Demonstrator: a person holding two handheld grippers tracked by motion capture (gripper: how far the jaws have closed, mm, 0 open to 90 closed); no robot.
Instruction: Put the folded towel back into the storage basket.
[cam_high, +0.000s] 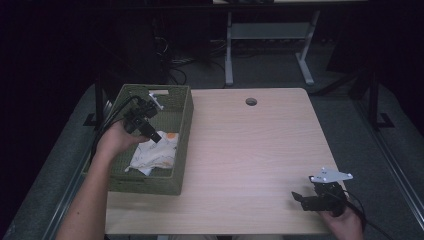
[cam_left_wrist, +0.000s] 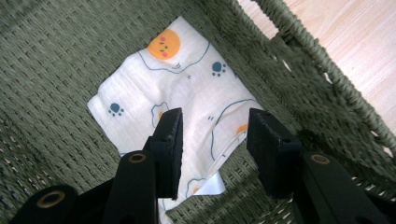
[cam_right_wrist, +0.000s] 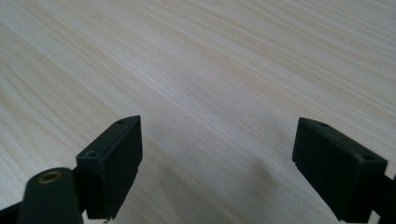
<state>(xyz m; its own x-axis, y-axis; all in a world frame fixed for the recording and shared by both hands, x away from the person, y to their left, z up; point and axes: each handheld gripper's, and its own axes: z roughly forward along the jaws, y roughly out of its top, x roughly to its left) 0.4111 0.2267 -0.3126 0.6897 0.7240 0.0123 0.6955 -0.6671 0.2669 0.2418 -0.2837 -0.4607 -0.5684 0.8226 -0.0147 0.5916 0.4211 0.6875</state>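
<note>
A white cloth (cam_high: 156, 151) printed with orange suns and blue paw marks lies folded on the floor of a green woven basket (cam_high: 183, 125) at the table's left. My left gripper (cam_high: 154, 135) hangs inside the basket just above the cloth (cam_left_wrist: 175, 88). Its jaws stand apart in the left gripper view, with the cloth lying below the gap (cam_left_wrist: 214, 135) and nothing pressed between the pads. Near the table's front right corner my right gripper (cam_high: 299, 198) is held low over bare wood, its jaws wide open (cam_right_wrist: 217, 154) and empty.
The basket's woven wall (cam_left_wrist: 327, 70) rises close to the right of my left jaws. A light wooden table (cam_high: 250, 150) with a round cable hole (cam_high: 251, 101) spreads between the two hands. Desk legs and cables stand on the dark floor behind.
</note>
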